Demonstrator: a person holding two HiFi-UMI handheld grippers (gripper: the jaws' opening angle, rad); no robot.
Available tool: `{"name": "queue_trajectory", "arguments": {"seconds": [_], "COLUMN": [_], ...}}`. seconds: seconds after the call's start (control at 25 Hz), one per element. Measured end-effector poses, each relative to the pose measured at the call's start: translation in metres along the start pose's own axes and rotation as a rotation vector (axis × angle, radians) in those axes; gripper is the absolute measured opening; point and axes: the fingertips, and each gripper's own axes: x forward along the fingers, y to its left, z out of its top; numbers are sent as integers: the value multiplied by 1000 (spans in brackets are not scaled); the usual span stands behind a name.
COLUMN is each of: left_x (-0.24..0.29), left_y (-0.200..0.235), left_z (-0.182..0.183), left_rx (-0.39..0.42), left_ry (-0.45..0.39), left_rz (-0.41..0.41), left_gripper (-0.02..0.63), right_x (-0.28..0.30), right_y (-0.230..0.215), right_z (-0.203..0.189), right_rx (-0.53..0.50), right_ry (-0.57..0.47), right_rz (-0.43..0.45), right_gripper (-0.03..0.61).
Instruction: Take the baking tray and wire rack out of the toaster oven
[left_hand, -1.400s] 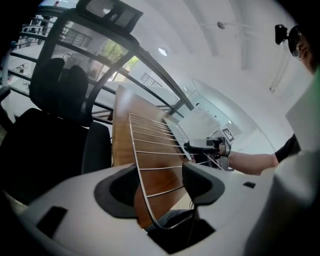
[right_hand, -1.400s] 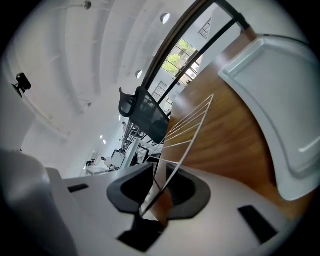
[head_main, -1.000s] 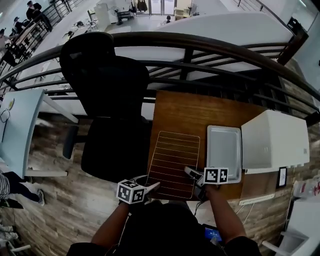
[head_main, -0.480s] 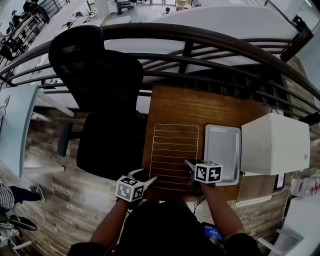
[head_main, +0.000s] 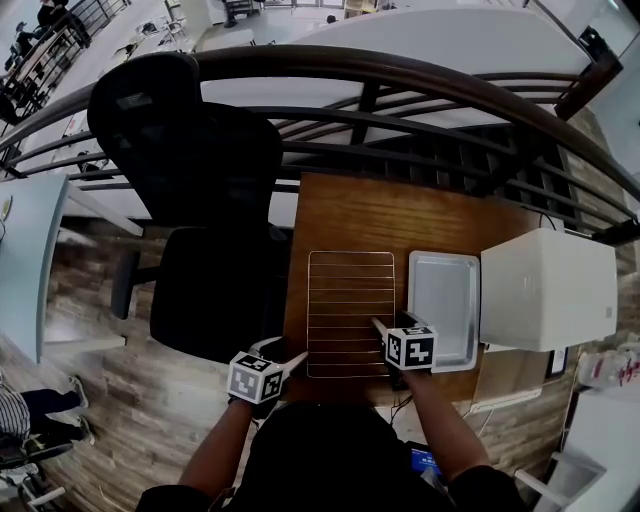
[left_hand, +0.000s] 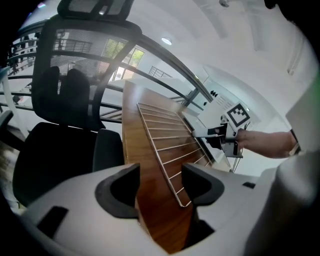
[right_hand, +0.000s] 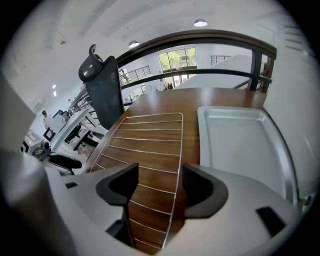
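Note:
The wire rack (head_main: 348, 313) lies flat on the wooden table (head_main: 400, 215), with the silver baking tray (head_main: 444, 308) just right of it. Both are outside the white toaster oven (head_main: 545, 288). My right gripper (head_main: 380, 327) hovers over the rack's near right edge. Its jaws are opening, and the rack's edge wire (right_hand: 176, 165) runs below the gap with no pad touching it. My left gripper (head_main: 290, 364) stands open just off the rack's near left corner (left_hand: 182, 202), holding nothing. The tray (right_hand: 240, 142) is empty.
A black office chair (head_main: 215, 200) stands close against the table's left side. A dark curved railing (head_main: 400, 90) runs behind the table. The toaster oven fills the table's right end. The table's near edge is right below both grippers.
The right gripper's jaws have spread and let go of the rack's near right edge, and the gripper has rolled. The rack now lies square on the table. The left gripper has drifted slightly.

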Motion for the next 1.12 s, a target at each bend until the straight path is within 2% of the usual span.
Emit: {"name": "queue_trajectory", "arguments": {"seconds": [0.08, 0.2, 0.36, 0.52, 0.68, 0.84, 1.12], "left_x": [-1, -6, -14, -26, -44, -62, -91], "left_y": [0, 1, 0, -1, 1, 1, -14], "left_z": [2, 5, 13, 25, 37, 49, 85], "left_rx": [2, 3, 28, 71, 109, 176, 271], "left_ry": [-7, -20, -45, -95, -170, -275, -399], "left_rz": [-4, -10, -14, 1, 27, 61, 62], "left_gripper": [267, 267, 265, 255, 219, 126, 48], "right_x": [-4, -6, -10, -19, -35, -57, -118], "right_y": [1, 9, 18, 21, 25, 26, 22], "right_z": [5, 5, 3, 6, 11, 17, 24], "right_rx": [-42, -73, -80, -44, -40, -34, -4], "right_ry": [-20, -18, -21, -59, -123, -240, -424], "right_rz": [-28, -26, -21, -20, -36, -61, -108], "right_gripper": [296, 296, 285, 255, 209, 151, 69]}}
